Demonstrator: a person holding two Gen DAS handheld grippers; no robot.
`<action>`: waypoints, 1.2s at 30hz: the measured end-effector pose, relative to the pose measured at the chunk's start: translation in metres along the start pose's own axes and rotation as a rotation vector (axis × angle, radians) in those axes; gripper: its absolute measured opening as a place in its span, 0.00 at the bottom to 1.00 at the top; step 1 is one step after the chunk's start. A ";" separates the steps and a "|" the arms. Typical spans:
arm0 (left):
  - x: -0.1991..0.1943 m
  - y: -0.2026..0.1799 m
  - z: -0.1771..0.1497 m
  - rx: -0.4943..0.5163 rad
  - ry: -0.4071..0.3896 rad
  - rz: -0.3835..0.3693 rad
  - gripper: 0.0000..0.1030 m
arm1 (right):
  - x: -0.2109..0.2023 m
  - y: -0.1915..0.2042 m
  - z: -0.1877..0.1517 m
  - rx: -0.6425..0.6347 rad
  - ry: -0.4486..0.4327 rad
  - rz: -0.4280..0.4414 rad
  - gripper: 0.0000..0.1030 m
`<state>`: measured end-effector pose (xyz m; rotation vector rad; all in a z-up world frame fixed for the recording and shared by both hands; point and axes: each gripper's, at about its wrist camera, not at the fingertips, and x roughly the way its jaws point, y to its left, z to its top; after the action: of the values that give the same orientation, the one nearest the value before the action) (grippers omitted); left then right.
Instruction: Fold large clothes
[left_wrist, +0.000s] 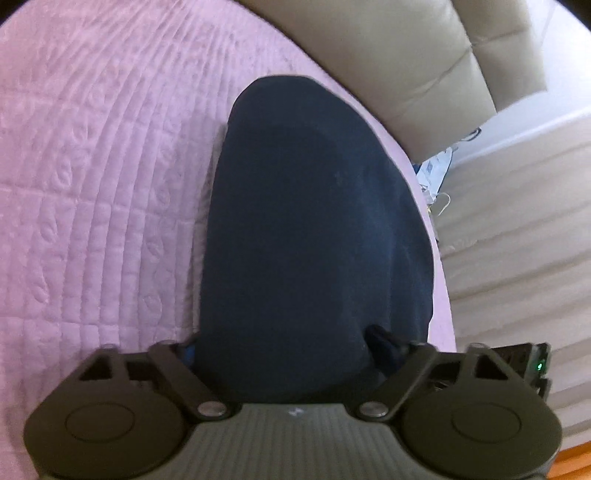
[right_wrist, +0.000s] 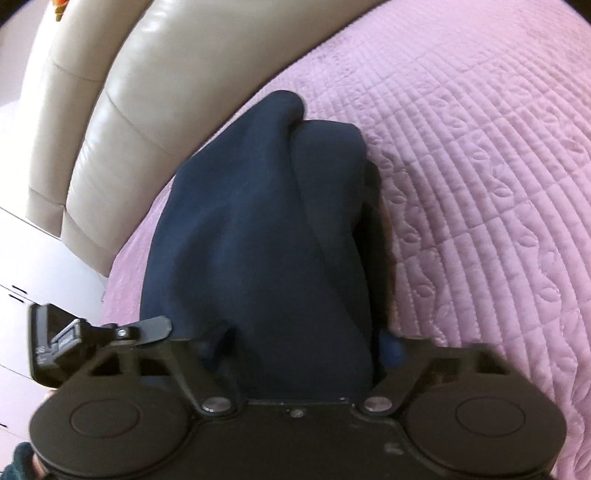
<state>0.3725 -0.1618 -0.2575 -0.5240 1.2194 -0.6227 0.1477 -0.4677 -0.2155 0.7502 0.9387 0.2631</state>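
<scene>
1. In the left wrist view we saw a dark navy garment (left_wrist: 314, 229) lying on a pink quilted bedspread (left_wrist: 96, 184), near the edge of the bed.
2. The garment ran from between the fingers of the left gripper (left_wrist: 295, 354) up toward a beige padded headboard (left_wrist: 388, 55); it looked bunched rather than flat.
3. Cloth filled the gap between the left jaws and hid the fingertips, so we could not tell whether they pinched it or merely stood apart around it.
4. To the right of the bed we saw a pale wall (left_wrist: 517, 240) and some small clutter (left_wrist: 436, 173) too blurred to name.
5. In the right wrist view the same garment (right_wrist: 258, 240) lay on the bedspread (right_wrist: 480, 166), folded over itself with a deep crease down its middle.
6. It reached back between the fingers of the right gripper (right_wrist: 295, 350), covering their tips; again we could not tell whether the jaws gripped it.
7. The headboard (right_wrist: 122, 110) curved along the upper left, with white drawers (right_wrist: 44, 266) beside it.
</scene>
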 end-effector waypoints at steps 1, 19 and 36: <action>-0.004 -0.001 0.000 0.003 -0.011 -0.005 0.73 | 0.000 0.006 -0.002 0.020 -0.010 -0.010 0.64; -0.206 0.050 -0.034 -0.059 -0.236 0.192 0.75 | 0.028 0.203 -0.056 -0.289 -0.005 0.130 0.54; -0.228 0.030 -0.077 0.170 -0.125 0.762 0.82 | 0.039 0.185 -0.083 -0.293 0.010 -0.408 0.70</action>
<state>0.2529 0.0134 -0.1405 0.0631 1.1259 -0.0377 0.1232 -0.2756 -0.1444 0.2787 1.0136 0.0425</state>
